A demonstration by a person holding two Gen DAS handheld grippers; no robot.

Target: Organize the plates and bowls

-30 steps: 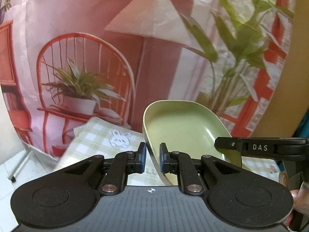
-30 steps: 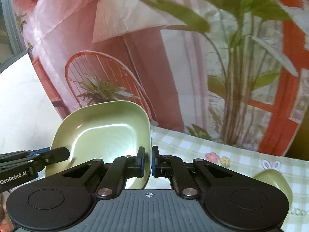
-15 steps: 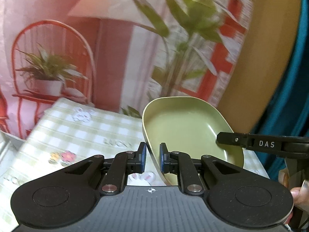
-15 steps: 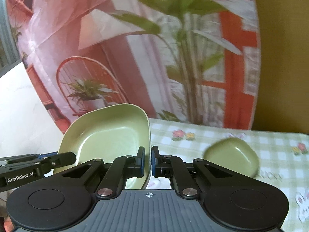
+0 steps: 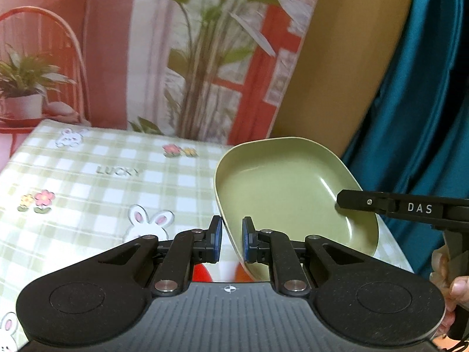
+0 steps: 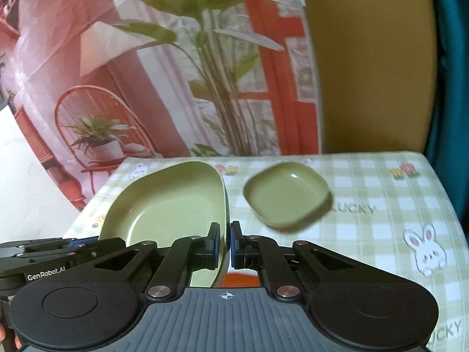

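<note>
Two hand-held grippers carry one large green plate (image 5: 293,193) between them, above a counter (image 5: 102,182) covered with a green checked cloth. The left hand-held gripper (image 5: 231,242) is pinching the plate's left rim; the right hand-held gripper (image 6: 225,245) is pinching the opposite rim. In the left wrist view, the right one's black finger reaches in from the right and rests on the plate's far edge.

A small green bowl (image 6: 287,195) sits on the cloth ahead of the right hand-held gripper and slightly to its right, apart from the plate.

The step appears to be carrying the plate to a resting place on the counter. To do it well, keep both pinches firm, move the two hands together so the plate neither twists nor tilts, lower it flat, and release only once it rests on the cloth, clear of the bowl.

Count: one plate, one bowl, two hand-held grippers.
</note>
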